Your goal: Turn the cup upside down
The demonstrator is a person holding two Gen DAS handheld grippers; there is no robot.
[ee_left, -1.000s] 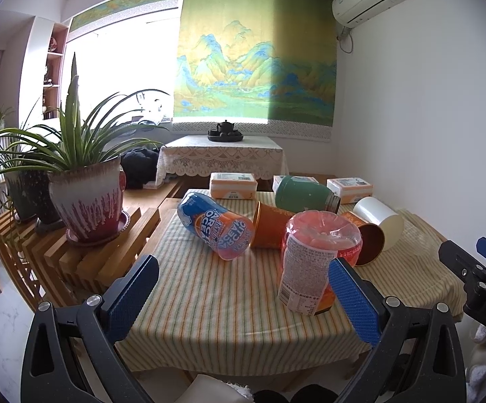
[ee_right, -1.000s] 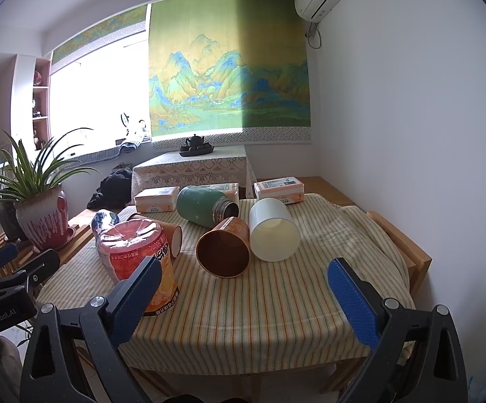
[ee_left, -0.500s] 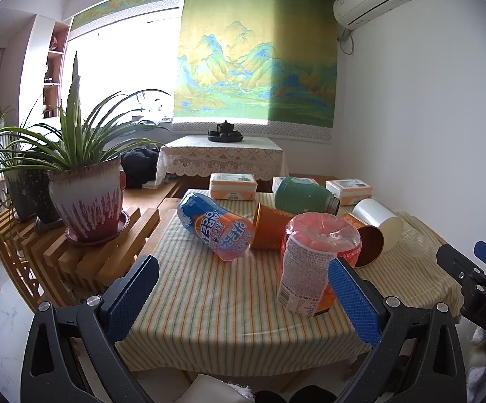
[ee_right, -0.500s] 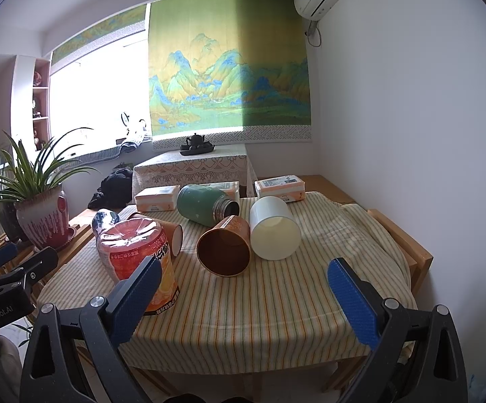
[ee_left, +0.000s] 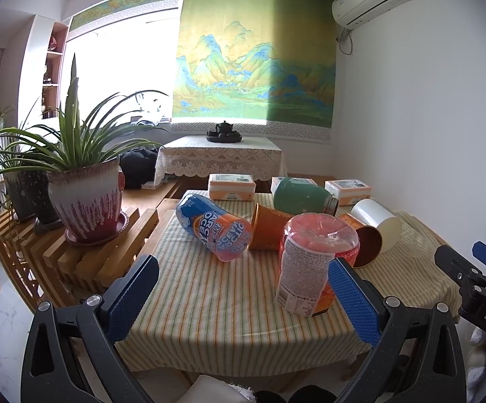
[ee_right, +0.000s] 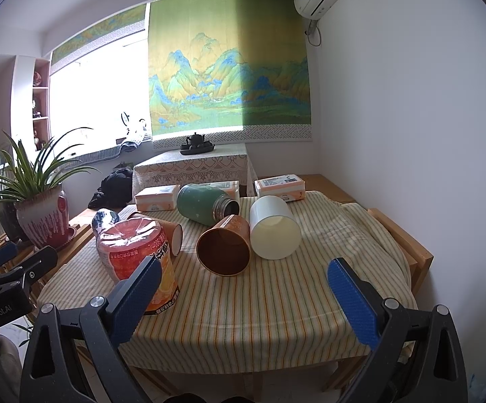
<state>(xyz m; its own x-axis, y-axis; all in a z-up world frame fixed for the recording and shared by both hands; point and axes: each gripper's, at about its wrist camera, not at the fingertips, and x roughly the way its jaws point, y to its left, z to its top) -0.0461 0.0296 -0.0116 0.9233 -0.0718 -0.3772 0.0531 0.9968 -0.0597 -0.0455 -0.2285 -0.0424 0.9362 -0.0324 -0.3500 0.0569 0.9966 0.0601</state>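
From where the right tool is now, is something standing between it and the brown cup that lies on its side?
Nothing visible does. The right tool is open and short of the table edge; bare striped cloth runs from it to the brown cup, whose mouth faces it. The white cup lies against the right side, the red-wrapped bottle stands off left.

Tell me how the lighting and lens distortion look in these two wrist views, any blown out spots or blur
Left wrist view: the window is blown out white, a shadow darkens the right part of the landscape hanging, and the fisheye bends the room's edges. Right wrist view: the window is overexposed too, the white cup and brown cup look sharp, and the corners vignette to black.
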